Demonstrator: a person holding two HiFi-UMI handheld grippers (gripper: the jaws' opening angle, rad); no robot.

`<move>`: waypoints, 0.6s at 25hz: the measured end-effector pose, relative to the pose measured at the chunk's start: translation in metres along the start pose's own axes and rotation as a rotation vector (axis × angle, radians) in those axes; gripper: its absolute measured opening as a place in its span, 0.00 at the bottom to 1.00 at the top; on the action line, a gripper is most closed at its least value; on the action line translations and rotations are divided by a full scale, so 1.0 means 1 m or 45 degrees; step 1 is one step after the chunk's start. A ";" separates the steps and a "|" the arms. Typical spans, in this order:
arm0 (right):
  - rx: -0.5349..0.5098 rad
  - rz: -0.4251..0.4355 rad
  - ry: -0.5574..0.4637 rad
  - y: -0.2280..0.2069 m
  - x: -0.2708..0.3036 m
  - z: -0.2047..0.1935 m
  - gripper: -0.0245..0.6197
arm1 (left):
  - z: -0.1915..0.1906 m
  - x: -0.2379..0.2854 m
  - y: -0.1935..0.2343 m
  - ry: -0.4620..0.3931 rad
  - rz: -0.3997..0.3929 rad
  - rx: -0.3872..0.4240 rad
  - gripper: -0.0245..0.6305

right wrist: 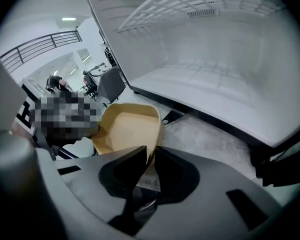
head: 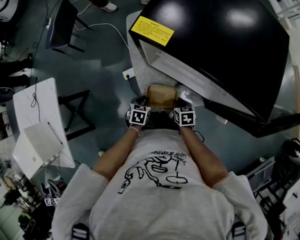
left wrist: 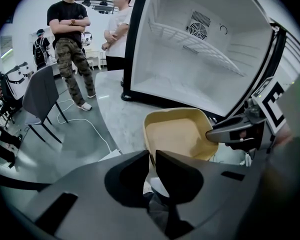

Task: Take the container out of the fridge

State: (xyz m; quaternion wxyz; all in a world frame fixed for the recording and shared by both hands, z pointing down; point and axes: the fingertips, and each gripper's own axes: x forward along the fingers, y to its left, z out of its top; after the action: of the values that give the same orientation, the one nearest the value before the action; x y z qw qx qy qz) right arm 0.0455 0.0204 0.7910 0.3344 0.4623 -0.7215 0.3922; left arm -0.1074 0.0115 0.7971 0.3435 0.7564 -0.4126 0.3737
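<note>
Head view: two tongs, one in each hand, carry one tan container between them. The left tongs are at its left edge and the right tongs at its right edge. The container hangs over the floor, just outside the open black fridge.

Left gripper view: the left tongs stand narrow, pinched on the container's near rim. The right tongs grip the opposite rim. Behind is the fridge, with one wire shelf inside. Two people stand by one chair.

Right gripper view: the right tongs are narrow too, clamped on the container's rim. The container is empty. The fridge opening fills the space beyond.
</note>
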 end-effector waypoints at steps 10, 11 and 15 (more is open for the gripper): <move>0.029 0.024 0.004 -0.001 0.004 -0.003 0.14 | 0.005 0.001 -0.003 -0.037 0.012 0.030 0.11; 0.033 0.028 0.006 -0.001 0.004 -0.003 0.14 | 0.005 0.001 -0.003 -0.033 0.016 0.032 0.11; 0.044 0.041 0.011 0.001 0.005 -0.005 0.14 | 0.001 -0.003 -0.004 -0.008 0.025 0.020 0.11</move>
State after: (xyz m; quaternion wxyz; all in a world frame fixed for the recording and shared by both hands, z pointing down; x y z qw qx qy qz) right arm 0.0436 0.0228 0.7968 0.3233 0.4546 -0.7206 0.4118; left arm -0.1051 0.0131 0.7930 0.3328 0.7561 -0.4180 0.3778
